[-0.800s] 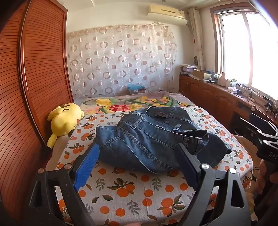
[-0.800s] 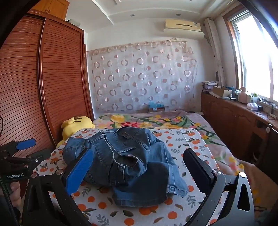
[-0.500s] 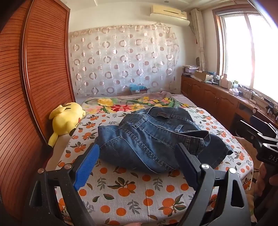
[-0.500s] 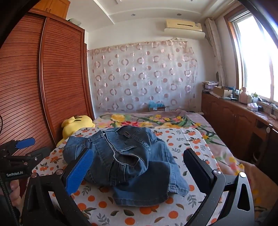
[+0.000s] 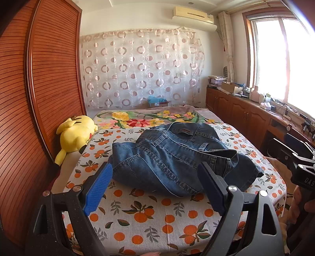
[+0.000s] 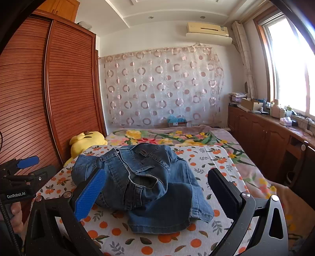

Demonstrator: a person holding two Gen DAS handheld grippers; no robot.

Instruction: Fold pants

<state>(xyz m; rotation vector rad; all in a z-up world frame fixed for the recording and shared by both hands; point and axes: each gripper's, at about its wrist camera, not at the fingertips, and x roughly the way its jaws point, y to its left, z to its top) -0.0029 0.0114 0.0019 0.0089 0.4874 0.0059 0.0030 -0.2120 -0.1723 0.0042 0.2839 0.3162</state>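
Standing spread wide on both the left gripper and the right gripper, gripping nothing, hovering short of the crumpled denim pants heaped on the orange-print bedspread, probably choosing a waistband or hem.

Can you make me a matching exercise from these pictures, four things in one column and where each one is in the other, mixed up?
Things:
1. crumpled blue denim pants
2. yellow plush toy
3. cream air conditioner
4. white curtain with pink rings

Places:
A. high on the far wall
B. beside the brown slatted wardrobe
C. on the orange-print bedsheet
D. hanging behind the bed's far end

Pairs: 1-C, 2-B, 3-A, 4-D
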